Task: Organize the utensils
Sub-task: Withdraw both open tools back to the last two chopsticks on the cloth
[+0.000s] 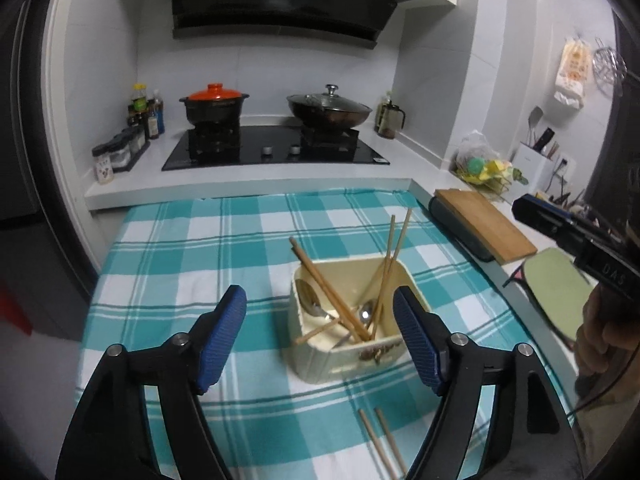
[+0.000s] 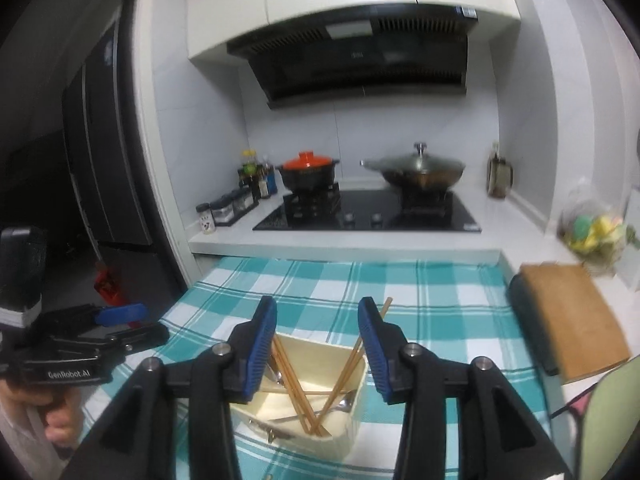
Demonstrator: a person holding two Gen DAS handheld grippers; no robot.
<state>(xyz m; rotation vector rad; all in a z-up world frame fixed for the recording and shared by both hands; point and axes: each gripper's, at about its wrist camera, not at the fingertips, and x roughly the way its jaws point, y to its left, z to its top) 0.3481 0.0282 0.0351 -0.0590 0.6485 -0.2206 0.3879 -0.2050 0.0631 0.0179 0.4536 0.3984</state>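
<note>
A cream rectangular holder (image 1: 320,362) (image 2: 348,436) stands on the teal checked cloth (image 1: 180,240) (image 2: 420,296). It holds several wooden chopsticks (image 1: 320,280) (image 2: 290,380) and metal spoons (image 1: 310,302) (image 2: 342,402). Two more chopsticks (image 1: 380,444) lie on the cloth in front of it. My left gripper (image 1: 320,312) stands open above the cloth and the holder's left part, nothing between its blue pads. My right gripper (image 2: 317,322) is open above the holder, its pads apart and touching nothing. Each gripper shows at the edge of the other's view.
Behind the cloth is a white counter with a black hob (image 1: 276,152), an orange-lidded pot (image 1: 214,106) and a lidded wok (image 1: 329,110). Spice jars (image 1: 120,152) stand at the left. At the right lie a wooden board (image 1: 486,224), a green mat (image 1: 558,292) and a fruit basket (image 1: 486,168).
</note>
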